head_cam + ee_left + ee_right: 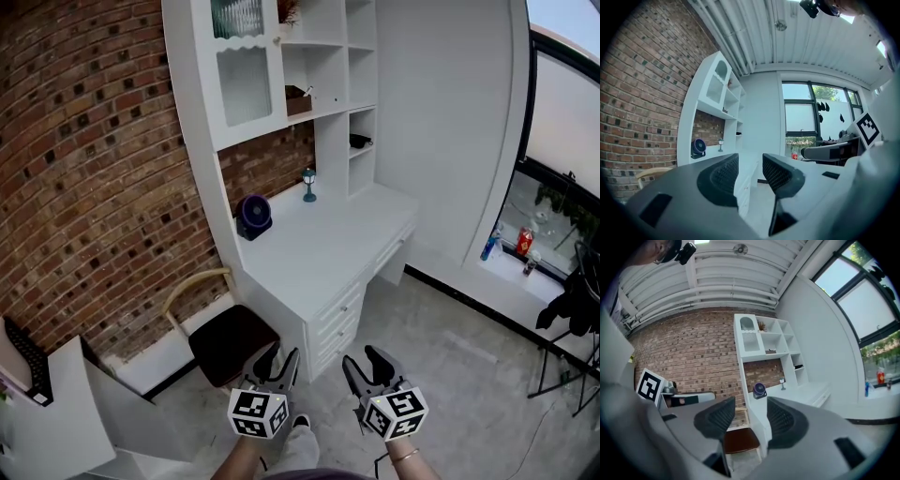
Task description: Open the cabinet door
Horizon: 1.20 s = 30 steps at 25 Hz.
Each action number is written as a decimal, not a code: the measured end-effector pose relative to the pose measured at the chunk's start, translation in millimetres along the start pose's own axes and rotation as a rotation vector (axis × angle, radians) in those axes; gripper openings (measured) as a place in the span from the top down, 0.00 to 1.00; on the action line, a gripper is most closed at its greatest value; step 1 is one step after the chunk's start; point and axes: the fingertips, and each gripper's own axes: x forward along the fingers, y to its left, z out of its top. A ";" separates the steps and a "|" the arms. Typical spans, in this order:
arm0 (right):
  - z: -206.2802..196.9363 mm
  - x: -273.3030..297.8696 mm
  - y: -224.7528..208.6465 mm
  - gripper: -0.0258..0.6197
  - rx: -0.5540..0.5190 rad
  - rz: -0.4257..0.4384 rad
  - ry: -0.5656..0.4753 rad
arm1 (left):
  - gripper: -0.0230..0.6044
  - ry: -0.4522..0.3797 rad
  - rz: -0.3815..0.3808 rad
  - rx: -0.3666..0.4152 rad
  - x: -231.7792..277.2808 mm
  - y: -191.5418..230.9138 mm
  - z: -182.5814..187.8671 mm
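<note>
The white cabinet door, with an arched glass panel, hangs closed in the upper left of the shelf unit above the desk. It also shows in the left gripper view and the right gripper view. My left gripper and right gripper sit low in the head view, side by side in front of the desk and far from the door. Both point level toward the desk. The left gripper stands open with nothing between its jaws. The right gripper is open and empty too.
A white desk with drawers stands under the shelves, carrying a dark fan and a small lamp. A brown-seated chair is at the desk's left end. Brick wall on the left; bottles by the window on the right.
</note>
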 end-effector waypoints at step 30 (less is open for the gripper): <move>153.0 289.3 -56.7 0.64 -0.127 0.033 -0.227 | 0.75 -0.247 -0.014 0.233 222.9 200.4 177.7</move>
